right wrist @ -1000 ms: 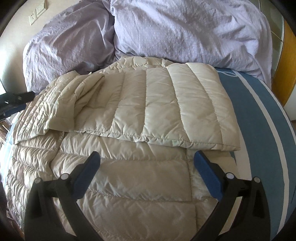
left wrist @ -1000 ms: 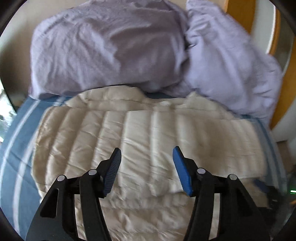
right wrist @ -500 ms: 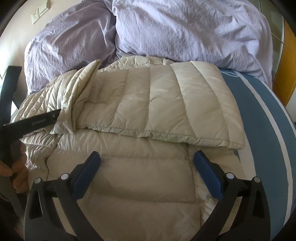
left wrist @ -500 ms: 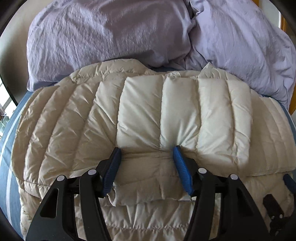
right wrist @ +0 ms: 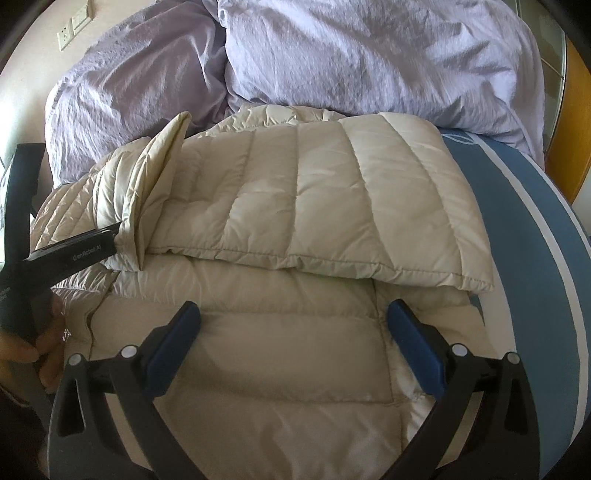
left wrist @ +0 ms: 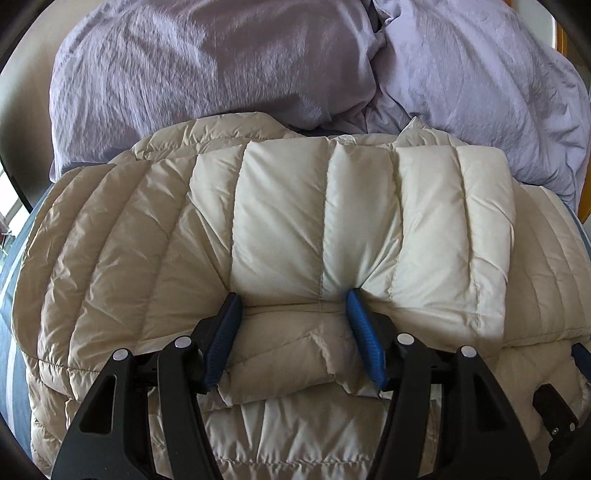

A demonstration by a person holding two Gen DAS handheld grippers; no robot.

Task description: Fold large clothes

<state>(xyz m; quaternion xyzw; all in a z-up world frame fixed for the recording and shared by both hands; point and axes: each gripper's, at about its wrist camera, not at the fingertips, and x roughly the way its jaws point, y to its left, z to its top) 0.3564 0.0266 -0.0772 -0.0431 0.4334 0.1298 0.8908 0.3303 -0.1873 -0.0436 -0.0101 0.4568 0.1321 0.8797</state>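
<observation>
A cream quilted down jacket (left wrist: 317, 221) lies on the bed, with one part folded over the body (right wrist: 317, 206). My left gripper (left wrist: 293, 310) stands with its jaws apart around a bunched fold of the jacket's edge; the blue pads (left wrist: 364, 332) press into the padding on both sides. In the right wrist view the left gripper's black body (right wrist: 70, 254) meets the folded flap's left corner. My right gripper (right wrist: 293, 321) is open and empty, low over the jacket's lower layer just in front of the folded edge.
A crumpled lilac duvet (left wrist: 229, 70) is piled behind the jacket, also in the right wrist view (right wrist: 369, 55). The blue sheet with white stripes (right wrist: 535, 258) shows to the right. A wooden frame (right wrist: 569, 173) stands at far right. A wall socket (right wrist: 74, 29) sits upper left.
My left gripper dropped from above the jacket onto the folded flap's edge and now has the fabric between its jaws. The right gripper has barely moved.
</observation>
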